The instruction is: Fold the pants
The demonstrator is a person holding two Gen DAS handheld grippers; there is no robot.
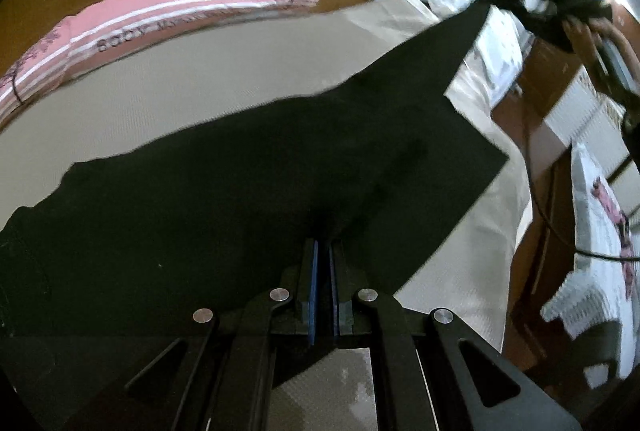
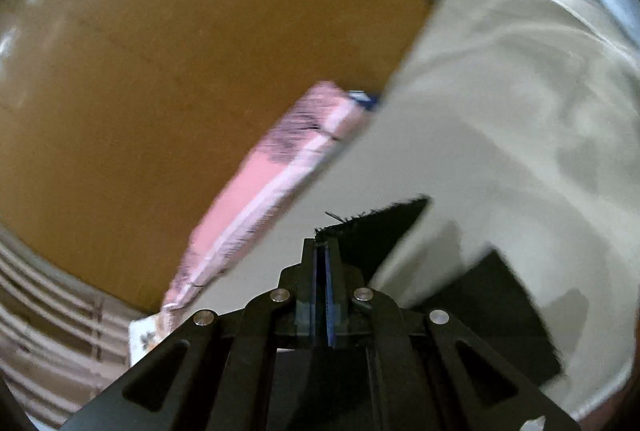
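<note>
The right gripper [image 2: 323,251] was closed on a corner of the black pants [image 2: 372,227], above the beige bed [image 2: 500,135], beside a pink pillow [image 2: 256,191].

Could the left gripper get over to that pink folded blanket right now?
Probably not: the left gripper is shut on the black pants, and the pink folded blanket lies across the bed, beyond them.

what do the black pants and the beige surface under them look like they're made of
Black pants: soft woven or knit cloth, matte; it drapes in a taut sheet between the left gripper and right gripper, with a frayed, fuzzy edge at the right one. Beige surface: probably a fabric bed cover with a fine woven texture and slight sheen, creased near its edge.
</note>
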